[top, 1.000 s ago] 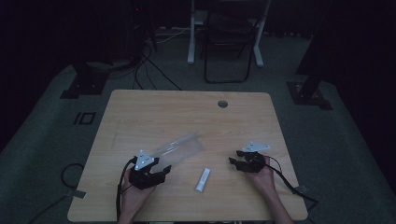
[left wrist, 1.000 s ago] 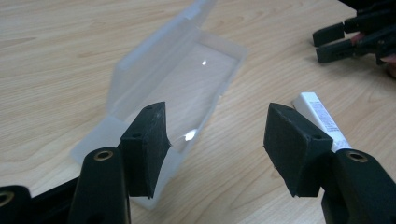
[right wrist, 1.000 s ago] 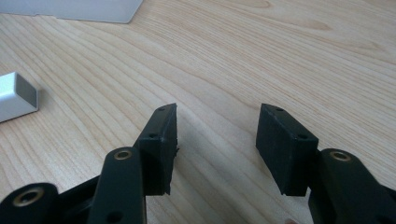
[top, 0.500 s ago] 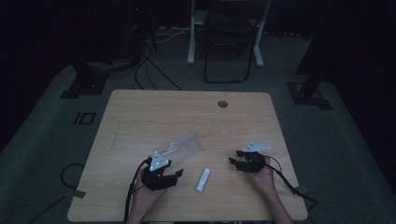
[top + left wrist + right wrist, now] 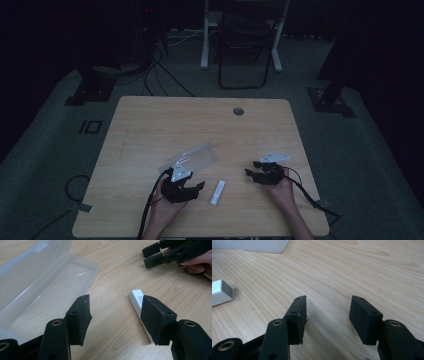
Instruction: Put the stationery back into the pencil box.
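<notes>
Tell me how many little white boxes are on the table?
1. The small white box lies flat on the table between the left gripper and the right gripper, near the clear plastic case.

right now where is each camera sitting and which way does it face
High view: fixed above the person's side, looking forward and down on the table; both forearms, left gripper and right gripper enter from below.
Left gripper view: rides the left gripper, looking between its open jaws at the clear plastic box and white stick; the right gripper shows beyond.
Right gripper view: looks along its own open jaws at bare wood.
Shared: all three show the white stick.
</notes>
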Demonstrator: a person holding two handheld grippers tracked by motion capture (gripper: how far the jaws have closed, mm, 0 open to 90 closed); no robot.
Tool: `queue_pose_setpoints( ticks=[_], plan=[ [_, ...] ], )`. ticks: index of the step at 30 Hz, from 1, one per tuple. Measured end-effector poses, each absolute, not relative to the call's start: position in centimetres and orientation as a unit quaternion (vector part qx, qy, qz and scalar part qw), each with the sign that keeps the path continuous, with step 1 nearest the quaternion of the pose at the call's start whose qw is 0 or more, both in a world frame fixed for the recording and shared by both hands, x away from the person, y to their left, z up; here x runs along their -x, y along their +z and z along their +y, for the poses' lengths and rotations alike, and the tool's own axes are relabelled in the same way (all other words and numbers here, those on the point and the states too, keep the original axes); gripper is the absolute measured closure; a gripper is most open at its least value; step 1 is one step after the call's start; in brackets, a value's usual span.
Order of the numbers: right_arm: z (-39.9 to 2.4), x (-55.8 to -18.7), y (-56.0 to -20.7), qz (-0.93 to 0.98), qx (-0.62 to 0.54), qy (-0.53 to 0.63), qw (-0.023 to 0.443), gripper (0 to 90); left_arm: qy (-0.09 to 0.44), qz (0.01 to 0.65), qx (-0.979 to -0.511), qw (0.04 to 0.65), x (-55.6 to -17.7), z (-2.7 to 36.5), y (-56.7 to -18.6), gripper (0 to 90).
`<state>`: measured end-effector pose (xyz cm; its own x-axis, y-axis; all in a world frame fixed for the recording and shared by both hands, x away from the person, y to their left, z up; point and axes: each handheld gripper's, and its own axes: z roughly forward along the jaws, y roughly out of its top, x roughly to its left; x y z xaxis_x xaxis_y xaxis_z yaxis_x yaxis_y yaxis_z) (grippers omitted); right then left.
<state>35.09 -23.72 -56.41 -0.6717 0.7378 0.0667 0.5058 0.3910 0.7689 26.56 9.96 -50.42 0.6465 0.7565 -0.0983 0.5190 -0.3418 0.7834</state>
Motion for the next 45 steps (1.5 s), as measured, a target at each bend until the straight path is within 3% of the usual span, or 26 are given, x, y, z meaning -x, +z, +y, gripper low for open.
queue_pose_setpoints(
  ticks=[45],
  plan=[
    [-23.6, -35.0, -56.4, 0.823, -0.376, 0.399, 0.149, 47.3, 0.109, 0.382, -0.845, 0.359, -28.5, 3.1, -53.6, 52.9]
  ],
)
